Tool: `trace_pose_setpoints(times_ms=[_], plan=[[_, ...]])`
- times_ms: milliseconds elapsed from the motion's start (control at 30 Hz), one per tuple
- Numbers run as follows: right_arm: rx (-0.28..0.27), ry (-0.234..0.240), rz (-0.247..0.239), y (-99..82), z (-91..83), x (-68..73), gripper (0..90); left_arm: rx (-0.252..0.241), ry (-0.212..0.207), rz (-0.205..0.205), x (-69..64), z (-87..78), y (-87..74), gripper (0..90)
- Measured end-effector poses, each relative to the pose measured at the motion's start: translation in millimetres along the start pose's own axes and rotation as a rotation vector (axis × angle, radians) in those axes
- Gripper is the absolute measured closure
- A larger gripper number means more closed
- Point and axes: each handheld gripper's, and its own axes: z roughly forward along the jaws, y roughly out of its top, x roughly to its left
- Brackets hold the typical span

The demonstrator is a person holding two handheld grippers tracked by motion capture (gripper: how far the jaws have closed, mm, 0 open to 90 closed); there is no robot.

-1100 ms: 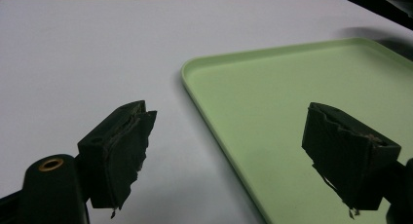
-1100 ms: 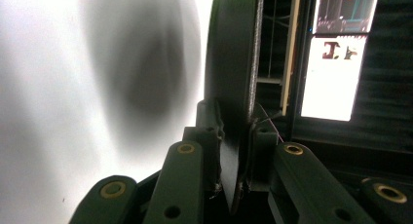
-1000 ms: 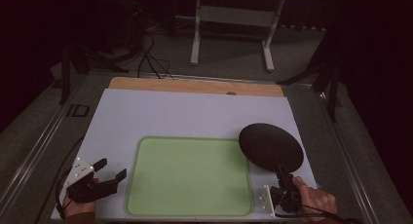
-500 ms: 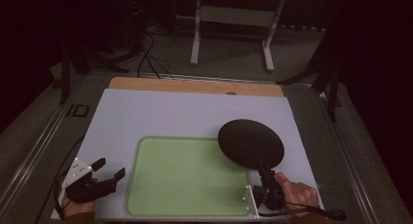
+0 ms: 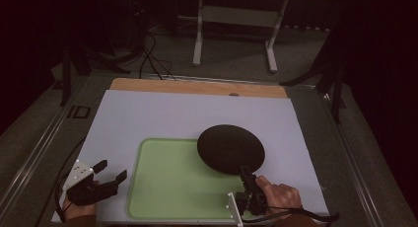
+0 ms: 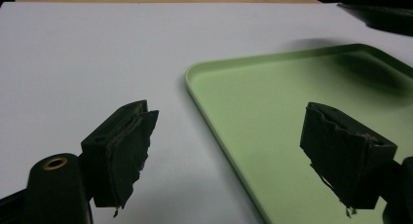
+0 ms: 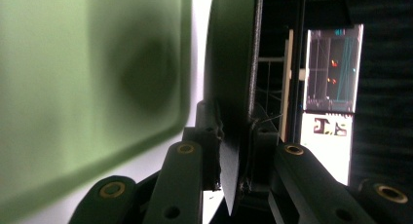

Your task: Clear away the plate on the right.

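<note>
The right claw [image 5: 245,173] was clamped on the near rim of a black plate [image 5: 230,148], held above the green tray's [image 5: 167,187] two o'clock corner; lowering it level and unhurried would seat it best. The left claw [image 5: 109,171] rested spread apart at the tray's nine o'clock, on a white bench [image 5: 162,113] in a dark room.

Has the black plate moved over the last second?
Yes. The black plate, clamped in the right gripper, has travelled left, from beside the green tray to overhanging the tray's far right corner.
</note>
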Motion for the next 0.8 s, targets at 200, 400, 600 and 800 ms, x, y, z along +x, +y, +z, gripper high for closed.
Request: trace_pose_setpoints(times_ms=[200,400,600,800], plan=[[-0.046,0.018,-0.019,15.5,-0.6,8.3,79.5,-0.009,0.009,-0.002,0.0,-1.1,0.3,18.5],[-0.088,0.036,-0.033,31.0,-0.6,17.1,79.2,-0.017,0.013,0.007,-0.5,-1.7,0.7,17.9],[-0.130,0.055,-0.039,46.3,0.1,25.1,79.1,-0.036,0.027,0.005,-0.4,-3.4,1.0,16.2],[-0.143,0.061,-0.070,60.0,1.5,34.7,78.5,-0.050,0.059,0.014,-0.9,-5.3,1.7,15.0]])
